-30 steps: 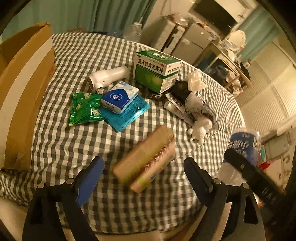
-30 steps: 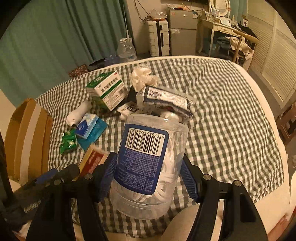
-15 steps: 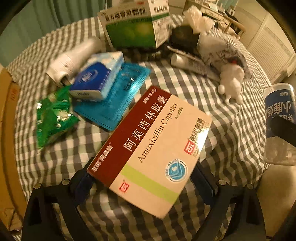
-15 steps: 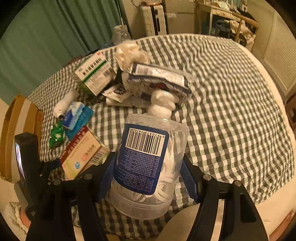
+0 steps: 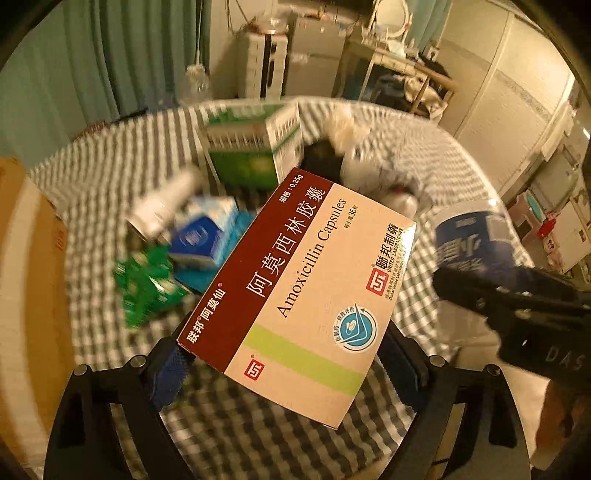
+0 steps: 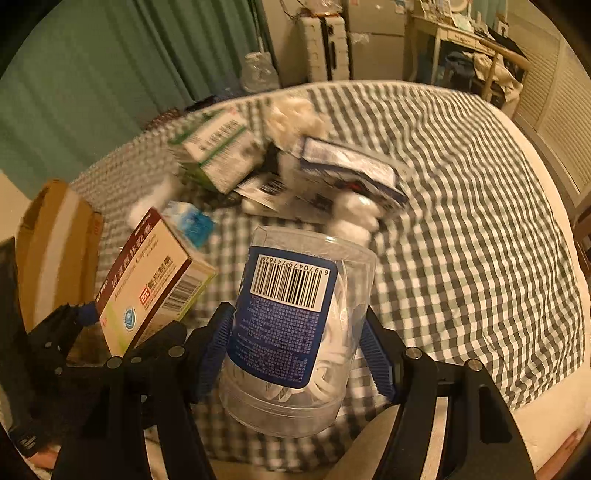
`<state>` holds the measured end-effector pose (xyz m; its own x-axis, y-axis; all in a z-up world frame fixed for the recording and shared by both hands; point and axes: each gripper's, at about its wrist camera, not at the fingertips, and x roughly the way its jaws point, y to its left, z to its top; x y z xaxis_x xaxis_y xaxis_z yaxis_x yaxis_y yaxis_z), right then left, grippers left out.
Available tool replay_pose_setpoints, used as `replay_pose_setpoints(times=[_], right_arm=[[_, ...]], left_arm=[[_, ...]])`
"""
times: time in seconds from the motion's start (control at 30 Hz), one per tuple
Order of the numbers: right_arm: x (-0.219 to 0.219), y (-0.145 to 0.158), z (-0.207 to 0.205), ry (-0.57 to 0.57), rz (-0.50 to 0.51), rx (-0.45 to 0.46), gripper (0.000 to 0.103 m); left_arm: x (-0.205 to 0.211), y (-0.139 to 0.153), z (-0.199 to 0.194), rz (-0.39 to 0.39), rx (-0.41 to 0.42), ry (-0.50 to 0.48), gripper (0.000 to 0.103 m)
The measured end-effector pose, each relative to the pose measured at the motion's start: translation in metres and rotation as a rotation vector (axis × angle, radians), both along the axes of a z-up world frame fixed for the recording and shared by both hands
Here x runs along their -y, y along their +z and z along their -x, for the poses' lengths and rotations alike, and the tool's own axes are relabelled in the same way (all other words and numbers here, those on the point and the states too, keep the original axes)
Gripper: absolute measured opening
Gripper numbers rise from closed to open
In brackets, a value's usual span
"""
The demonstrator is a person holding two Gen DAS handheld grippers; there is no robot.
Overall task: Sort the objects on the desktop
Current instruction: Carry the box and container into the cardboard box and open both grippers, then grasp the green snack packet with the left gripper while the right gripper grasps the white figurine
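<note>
Checked bedding is carrying the unsorted clutter beside a cardboard box (image 6: 55,240), probably the sorting bin. Left gripper (image 5: 284,354) is clamping an Amoxicillin Capsules box (image 5: 303,295) aloft, likely for transfer; right gripper (image 6: 295,350) is gripping a clear plastic jar (image 6: 291,332) raised above the bedding.

Home, looks like a bedroom or small flat. Bed (image 6: 461,192) with a grey-white checked cover serves as the work surface. Green curtains (image 6: 110,81) along the far wall. Suitcase (image 6: 325,44) and small fridge (image 6: 373,33) against the back wall, cluttered desk (image 6: 469,37) with clothes draped over it, louvred wardrobe doors (image 6: 554,103) on the right. Household clutter on the bed: medicine boxes (image 6: 214,155), tissue pack (image 6: 192,221), cardboard box (image 6: 51,251) at the edge. Warm, dim indoor lighting.
</note>
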<state>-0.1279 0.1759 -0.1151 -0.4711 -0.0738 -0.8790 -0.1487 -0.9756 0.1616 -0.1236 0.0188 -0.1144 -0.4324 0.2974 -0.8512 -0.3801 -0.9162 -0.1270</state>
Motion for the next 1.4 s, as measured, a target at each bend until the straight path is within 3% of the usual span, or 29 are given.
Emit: replay_pose_setpoints(times=[0.17, 0.4, 0.53, 0.73, 0.87, 0.9, 0.93, 1.0, 1.2, 1.4], right_arm=[[0.036, 0.059, -0.009, 0.067, 0.065, -0.101, 0.066], [0.129, 0.134, -0.008, 0.238, 0.088, -0.21, 0.066], [0.197, 0.146, -0.001, 0.38, 0.182, -0.199, 0.066], [0.285, 0.125, 0.018, 0.48, 0.226, -0.126, 0.066], [0.323, 0.102, 0.034, 0.493, 0.227, -0.086, 0.068], [0.325, 0.099, 0.038, 0.481, 0.252, -0.087, 0.072], [0.327, 0.095, 0.042, 0.467, 0.288, -0.085, 0.087], [0.326, 0.094, 0.045, 0.439, 0.311, -0.093, 0.095], [0.307, 0.112, 0.041, 0.397, 0.221, -0.228, 0.095], [0.249, 0.133, 0.016, 0.352, 0.112, -0.372, 0.095]], left_arm=[[0.043, 0.067, -0.002, -0.033, -0.083, 0.066, 0.092], [0.168, 0.131, 0.002, -0.024, -0.127, 0.264, 0.092], [0.241, 0.136, 0.001, 0.022, -0.134, 0.38, 0.092], [0.329, 0.098, -0.001, 0.036, -0.083, 0.532, 0.092], [0.336, 0.074, -0.001, 0.007, -0.052, 0.491, 0.094], [0.338, 0.066, 0.002, 0.009, -0.023, 0.487, 0.096], [0.34, 0.063, 0.004, 0.021, -0.007, 0.495, 0.098], [0.343, 0.054, 0.006, 0.039, 0.022, 0.504, 0.099], [0.346, 0.06, -0.007, 0.045, -0.029, 0.511, 0.1], [0.297, 0.086, -0.019, 0.029, -0.11, 0.492, 0.103]])
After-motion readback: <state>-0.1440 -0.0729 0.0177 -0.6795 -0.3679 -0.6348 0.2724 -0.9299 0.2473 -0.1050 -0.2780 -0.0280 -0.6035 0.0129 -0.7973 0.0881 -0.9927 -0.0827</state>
